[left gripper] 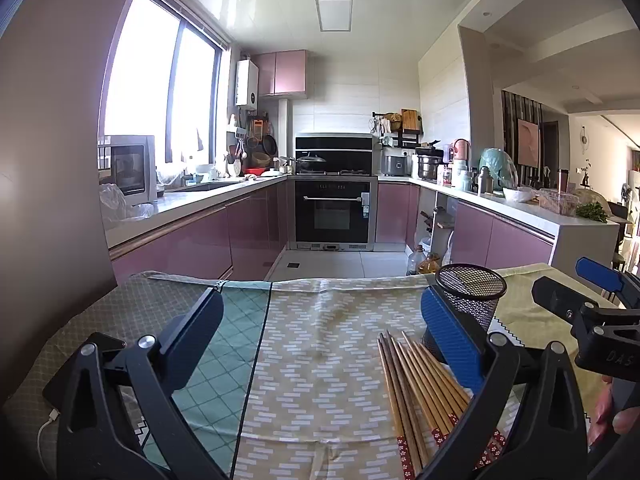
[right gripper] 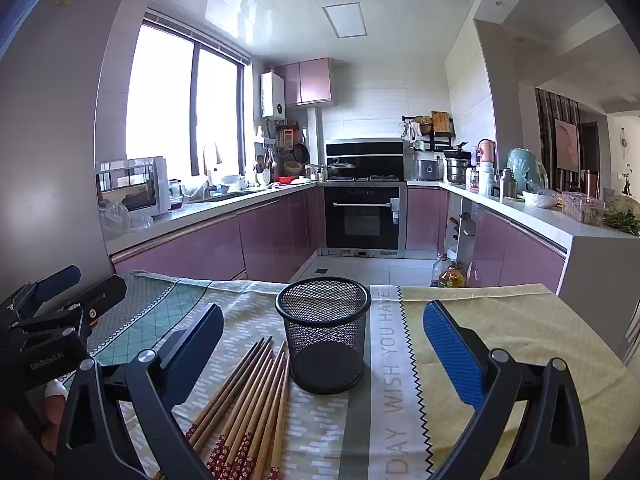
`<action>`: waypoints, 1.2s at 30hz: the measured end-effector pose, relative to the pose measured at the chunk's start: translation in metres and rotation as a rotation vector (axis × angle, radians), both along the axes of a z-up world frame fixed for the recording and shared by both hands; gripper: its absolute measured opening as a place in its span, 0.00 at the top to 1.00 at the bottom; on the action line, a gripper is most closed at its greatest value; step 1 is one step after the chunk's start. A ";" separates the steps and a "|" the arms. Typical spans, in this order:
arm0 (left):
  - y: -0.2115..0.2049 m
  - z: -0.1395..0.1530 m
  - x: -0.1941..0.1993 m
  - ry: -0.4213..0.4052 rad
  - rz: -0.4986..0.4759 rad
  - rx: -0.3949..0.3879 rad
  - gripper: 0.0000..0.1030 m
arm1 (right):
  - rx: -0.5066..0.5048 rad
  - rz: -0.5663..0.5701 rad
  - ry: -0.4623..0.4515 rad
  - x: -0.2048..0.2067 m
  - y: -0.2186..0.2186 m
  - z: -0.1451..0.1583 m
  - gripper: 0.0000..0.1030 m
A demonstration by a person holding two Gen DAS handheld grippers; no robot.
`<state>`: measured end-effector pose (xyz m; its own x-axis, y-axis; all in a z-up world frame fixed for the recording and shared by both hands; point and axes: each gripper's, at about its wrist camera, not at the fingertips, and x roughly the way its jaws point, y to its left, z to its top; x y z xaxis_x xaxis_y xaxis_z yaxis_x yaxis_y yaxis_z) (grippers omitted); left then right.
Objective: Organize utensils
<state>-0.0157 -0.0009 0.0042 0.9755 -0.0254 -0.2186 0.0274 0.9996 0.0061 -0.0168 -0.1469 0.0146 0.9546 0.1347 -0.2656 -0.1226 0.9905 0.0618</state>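
On the cloth-covered table (right gripper: 500, 320), near its far edge, I see a black wire-mesh cup (right gripper: 326, 332) standing upright with nothing showing inside it. Just to its left lies a bundle of wooden chopsticks (right gripper: 244, 404), fanned slightly, tips pointing toward the cup's base, the red flower-patterned ends toward me. Nearest tips lie just beside the cup; contact cannot be confirmed.

Right gripper (right gripper: 324, 344): jaws spread wide, holding nothing. The cup sits between its two fingers as seen from its own camera, chopsticks running along the inner side of the left finger. From the left wrist view I see the same gripper (left gripper: 568, 292) at the right edge, beyond the cup (left gripper: 472, 292).

Left gripper (left gripper: 322, 328): jaws likewise spread wide, nothing held. Chopsticks (left gripper: 416, 392) lie against the inner side of its blue-padded right finger (left gripper: 450, 340), handle ends passing beneath the frame. In the right wrist view this gripper (right gripper: 76, 292) appears at the far left, above the green diamond-patterned part of the cloth (right gripper: 160, 312).
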 end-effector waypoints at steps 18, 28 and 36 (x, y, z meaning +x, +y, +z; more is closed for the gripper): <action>0.002 0.002 -0.002 -0.008 0.000 -0.004 0.05 | 0.009 -0.011 -0.005 0.001 -0.002 -0.004 0.06; 0.002 0.003 -0.003 -0.011 0.002 -0.005 0.05 | 0.005 -0.016 -0.006 0.001 -0.002 -0.006 0.06; 0.001 0.003 -0.003 -0.015 0.002 -0.010 0.05 | 0.005 -0.015 -0.006 0.001 -0.002 -0.006 0.06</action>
